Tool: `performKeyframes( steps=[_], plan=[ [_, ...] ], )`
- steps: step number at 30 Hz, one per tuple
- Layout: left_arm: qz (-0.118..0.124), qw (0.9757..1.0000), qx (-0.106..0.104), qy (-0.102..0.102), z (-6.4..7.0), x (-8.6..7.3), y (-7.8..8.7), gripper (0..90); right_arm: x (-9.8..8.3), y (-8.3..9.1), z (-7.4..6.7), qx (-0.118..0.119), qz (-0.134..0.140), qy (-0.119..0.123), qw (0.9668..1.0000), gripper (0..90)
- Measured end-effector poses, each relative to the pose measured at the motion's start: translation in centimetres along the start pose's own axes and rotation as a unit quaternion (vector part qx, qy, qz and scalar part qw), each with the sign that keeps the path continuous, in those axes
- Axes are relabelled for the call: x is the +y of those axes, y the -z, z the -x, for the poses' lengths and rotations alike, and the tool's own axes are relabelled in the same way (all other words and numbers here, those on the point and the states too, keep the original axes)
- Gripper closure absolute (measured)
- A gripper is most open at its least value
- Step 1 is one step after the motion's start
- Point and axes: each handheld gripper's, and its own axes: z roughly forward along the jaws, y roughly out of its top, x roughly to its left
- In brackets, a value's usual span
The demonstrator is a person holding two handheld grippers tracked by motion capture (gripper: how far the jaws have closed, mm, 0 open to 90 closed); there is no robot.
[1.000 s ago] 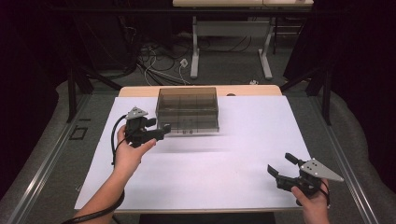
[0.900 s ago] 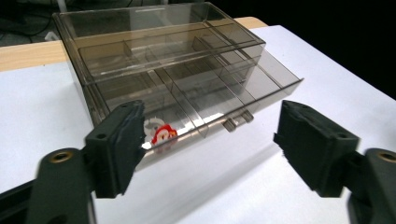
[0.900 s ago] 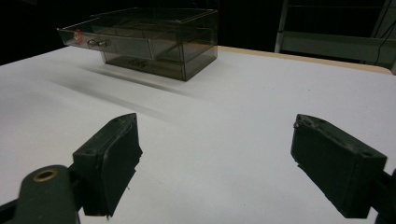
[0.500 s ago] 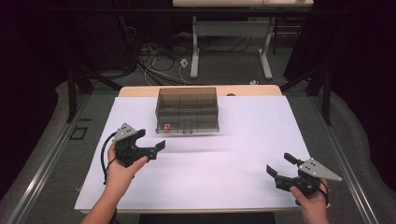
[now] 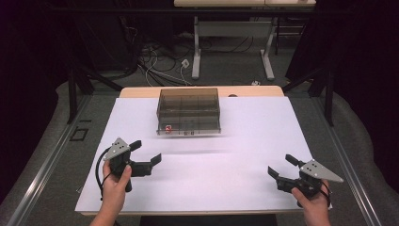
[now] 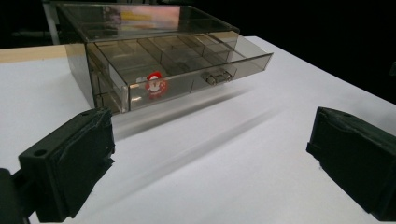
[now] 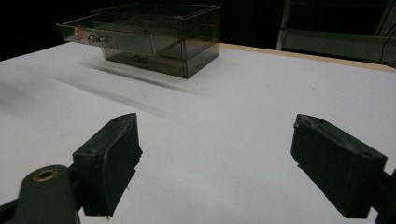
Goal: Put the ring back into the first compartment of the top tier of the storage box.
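A smoky see-through drawer box (image 5: 189, 110) stands at the back middle of the white table (image 5: 244, 141). Its top drawer (image 6: 187, 70) sticks out toward me, with a red Santa sticker (image 6: 155, 84) and a small metal handle (image 6: 215, 77) on its front. My left gripper (image 5: 148, 151) hovers at the front left, well clear of the box. Its jaws have just been opening and now stand wide with nothing between them (image 6: 210, 172). My right gripper (image 5: 280, 165) rests near the front right, open and holding nothing (image 7: 215, 163). From there the box (image 7: 159, 37) lies far off.
A wooden strip (image 5: 254, 91) edges the table behind the box. Beyond it are the legs of another table (image 5: 196, 56) and loose cables (image 5: 160, 66) on the floor. White surface stretches between the two grippers and the box.
The left gripper drew back from the box's front left toward the near left and sank lower. Its jaws spread wider. The right gripper kept still.
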Motion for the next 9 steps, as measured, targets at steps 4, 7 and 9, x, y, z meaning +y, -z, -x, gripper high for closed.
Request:
performKeyframes(
  steps=[4, 7, 9],
  plan=[
    [0.000, 1.0000, 0.002, 0.008, -0.12, -0.56, -0.02, 0.3, -0.01, -0.09, -0.03, -0.002, 0.001, 0.001, 1.0000, 15.0],
    [0.001, 1.0000, 0.003, 0.005, -0.27, -0.82, 0.00, 0.3, 0.01, -0.02, 0.01, 0.000, 0.001, 0.001, 1.0000, 14.9],
    [0.007, 0.9999, 0.000, 0.008, -0.32, -1.00, -0.03, 0.3, 0.02, 0.12, 0.06, -0.004, 0.003, -0.004, 1.0000, 14.9]
  ],
)
